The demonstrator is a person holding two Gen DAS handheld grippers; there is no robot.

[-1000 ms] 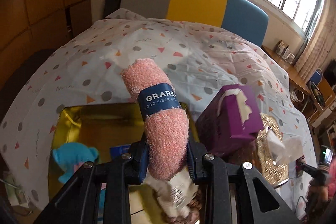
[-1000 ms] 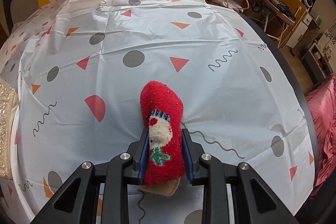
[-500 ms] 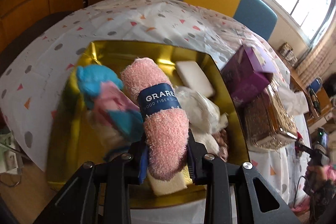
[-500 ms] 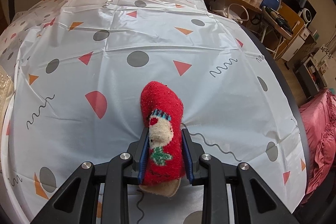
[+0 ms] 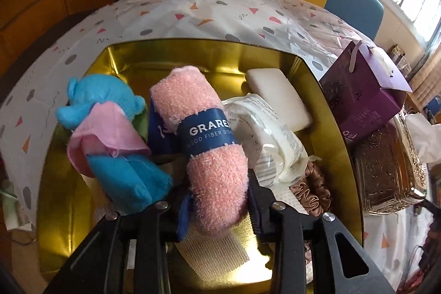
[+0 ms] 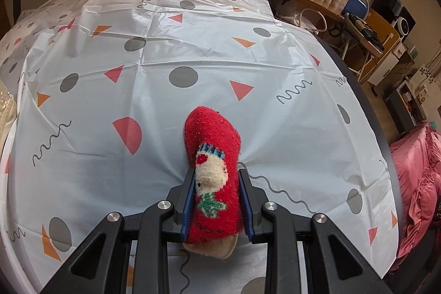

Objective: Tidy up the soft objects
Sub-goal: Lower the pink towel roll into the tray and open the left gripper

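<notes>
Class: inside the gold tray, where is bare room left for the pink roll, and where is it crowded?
Bare floor of the gold tray: behind the blue plush, ahead of the white block. Crowded: middle and right. The left gripper holds the pink roll.

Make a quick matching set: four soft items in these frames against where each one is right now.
Things:
1. pink rolled cloth
2. red sock
3. blue plush toy
4. white sponge

Places:
A. far end of the gold tray
B. in the right tongs
C. in the left tongs
D. left side of the tray

Pairs: 1-C, 2-B, 3-D, 4-A
</notes>
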